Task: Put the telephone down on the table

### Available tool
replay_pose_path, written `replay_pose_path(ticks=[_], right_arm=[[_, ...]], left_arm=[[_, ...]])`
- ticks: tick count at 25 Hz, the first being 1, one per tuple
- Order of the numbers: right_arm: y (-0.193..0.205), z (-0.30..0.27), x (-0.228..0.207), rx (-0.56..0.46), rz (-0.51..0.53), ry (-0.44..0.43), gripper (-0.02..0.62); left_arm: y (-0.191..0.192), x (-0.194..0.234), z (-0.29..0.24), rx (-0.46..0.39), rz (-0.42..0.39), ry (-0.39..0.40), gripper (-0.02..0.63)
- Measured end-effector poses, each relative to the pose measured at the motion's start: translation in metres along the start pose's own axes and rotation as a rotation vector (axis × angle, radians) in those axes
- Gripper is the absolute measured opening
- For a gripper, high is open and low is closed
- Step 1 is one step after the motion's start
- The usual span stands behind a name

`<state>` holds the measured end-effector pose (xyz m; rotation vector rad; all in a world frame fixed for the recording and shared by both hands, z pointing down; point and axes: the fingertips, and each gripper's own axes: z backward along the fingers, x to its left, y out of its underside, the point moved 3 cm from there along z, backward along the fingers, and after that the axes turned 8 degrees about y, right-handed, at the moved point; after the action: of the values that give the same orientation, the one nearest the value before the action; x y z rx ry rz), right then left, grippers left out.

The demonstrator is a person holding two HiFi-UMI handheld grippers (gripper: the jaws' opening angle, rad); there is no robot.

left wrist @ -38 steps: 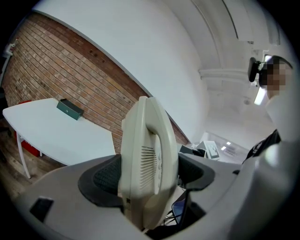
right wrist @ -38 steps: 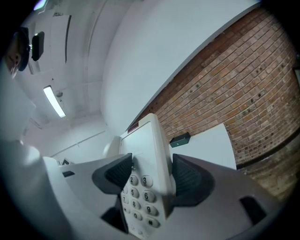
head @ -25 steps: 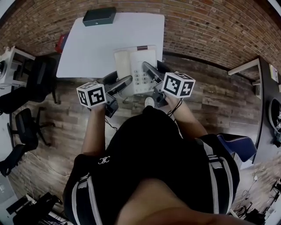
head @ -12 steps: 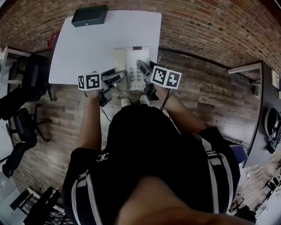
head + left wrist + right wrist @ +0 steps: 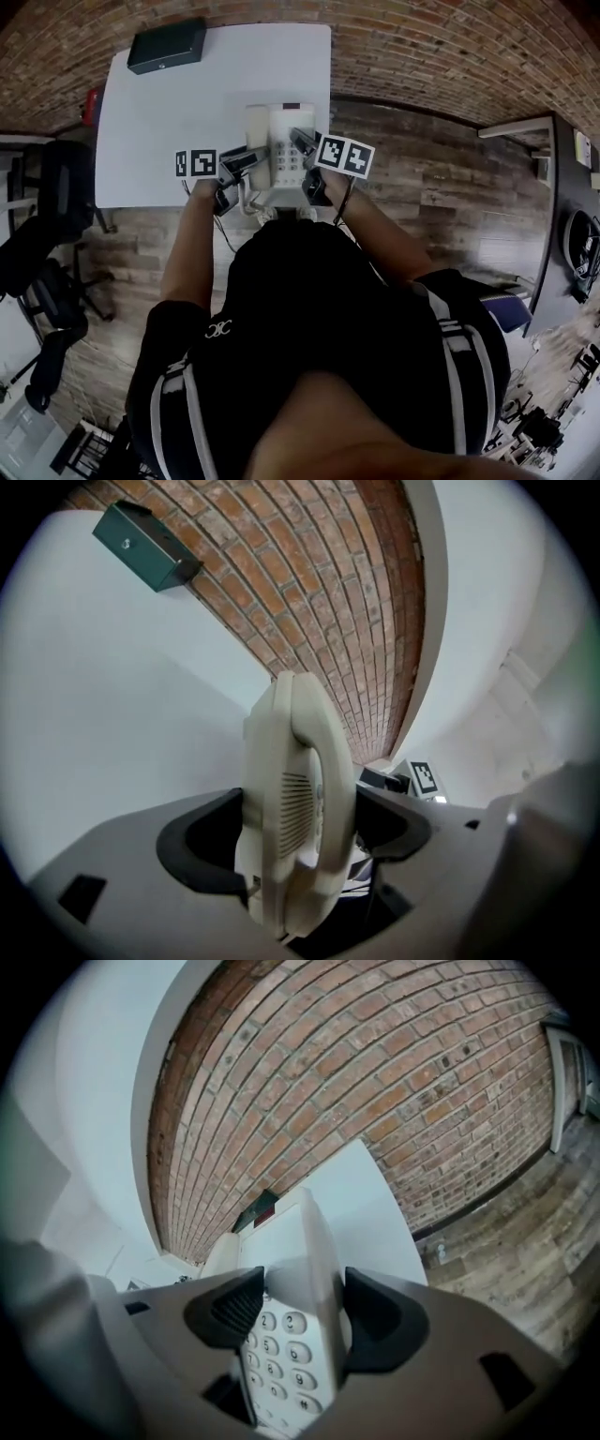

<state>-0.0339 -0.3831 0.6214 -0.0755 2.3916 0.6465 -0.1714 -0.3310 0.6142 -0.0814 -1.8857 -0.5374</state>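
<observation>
With the left gripper (image 5: 246, 159) clamped on the telephone (image 5: 281, 124) at its handset side and the right gripper (image 5: 302, 142) on its keypad edge, above the near edge of the table (image 5: 187, 94), lowering flat then releasing seems next.

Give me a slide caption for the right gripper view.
Right gripper shut on the keypad side of the telephone, white table and brick wall beyond.

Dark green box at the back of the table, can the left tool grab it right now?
Probably not. The left tool is shut on the cream plastic telephone, and the dark green box sits away at the far corner of the white table, bare tabletop between.
</observation>
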Motion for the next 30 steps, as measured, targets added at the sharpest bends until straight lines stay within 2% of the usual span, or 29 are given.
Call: replay_pose_path(ticks=[4,12,19,26,30], right_arm=[[-0.004,-0.019,-0.013,0.011,-0.01,0.05,0.239],[0.009,-0.043,-0.032,0.025,-0.076,0.08,0.239],[0.007,-0.053,-0.036,0.026,-0.024,0.08,0.239],[0.008,-0.054,-0.037,0.014,-0.019,0.057,0.239],[0.005,-0.046,-0.036,0.005,0.09,0.078,0.239]], left_arm=[[-0.009,0.023,-0.012,0.021,0.045,0.018,0.376],[-0.009,0.051,-0.022,0.083,0.069,-0.017,0.376],[-0.006,0.064,-0.028,0.098,0.061,-0.012,0.376],[-0.005,0.065,-0.029,0.11,0.053,-0.003,0.377],[-0.006,0.061,-0.019,0.102,-0.006,-0.084,0.376]])
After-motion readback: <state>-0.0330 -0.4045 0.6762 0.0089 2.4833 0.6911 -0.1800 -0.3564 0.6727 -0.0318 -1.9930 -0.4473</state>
